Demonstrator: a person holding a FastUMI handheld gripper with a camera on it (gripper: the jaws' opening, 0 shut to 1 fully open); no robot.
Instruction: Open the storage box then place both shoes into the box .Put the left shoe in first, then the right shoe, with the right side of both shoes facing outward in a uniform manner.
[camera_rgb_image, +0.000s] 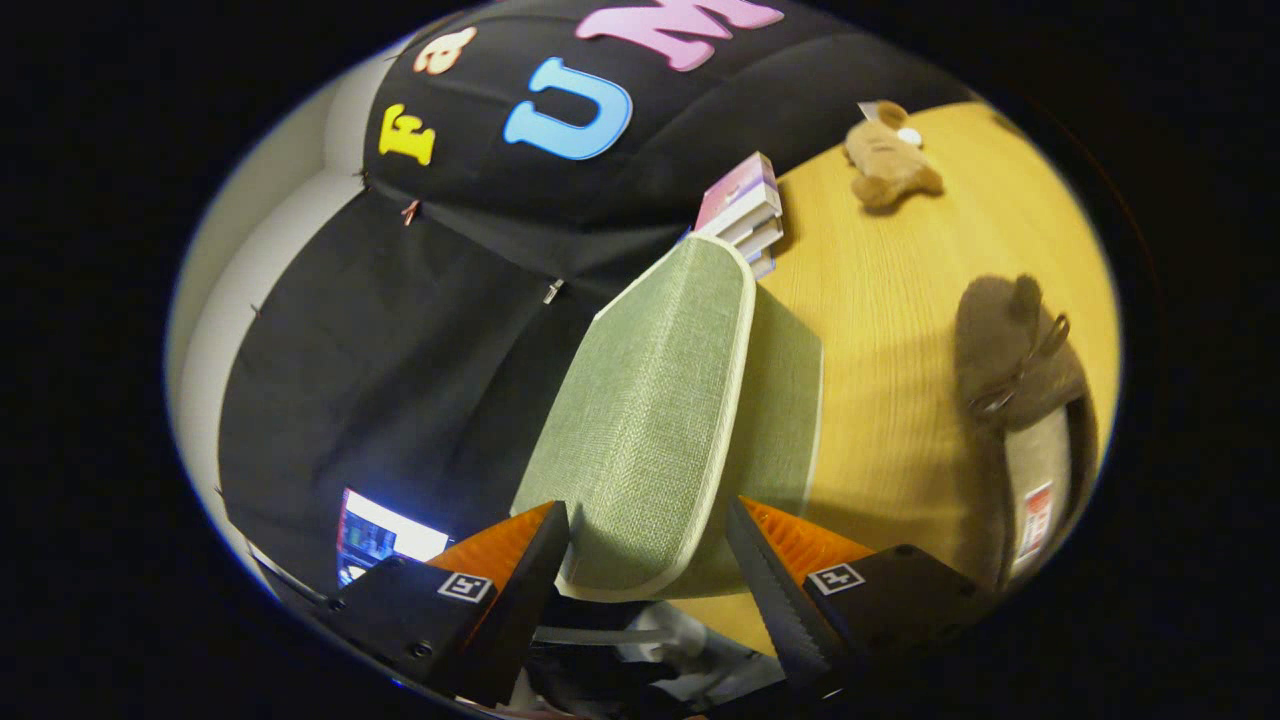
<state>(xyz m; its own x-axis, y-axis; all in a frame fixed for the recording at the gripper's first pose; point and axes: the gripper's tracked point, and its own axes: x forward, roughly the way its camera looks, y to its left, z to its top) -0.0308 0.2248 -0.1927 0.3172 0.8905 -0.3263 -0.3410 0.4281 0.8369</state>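
Fingers (520, 560): spread apart on either side of the box lid's near edge, no clear press on it from both; gripper (648, 560) taken as open around the lid, not clamped.
Lid (650, 420): green woven fabric with pale trim, raised and tilted, near edge sitting between the fingers.
Storage box (790, 400): same green fabric, just behind the lid; inside hidden, opening apparently under way.
Shoe (1020, 400): grey-brown slipper with a bow, lying on the wooden table (880, 330) beside the box, off toward one finger; left or right cannot be told; pale insole with a tag showing.
Books (745, 205): small stack beyond the box, against the cloth wall.
Plush bear (890, 155): farthest back on the table.
Risk: lid slipping from the loose straddle and dropping closed; light fabric box sliding or tipping toward the books if pushed; wrong shoe first, since the sides look alike.
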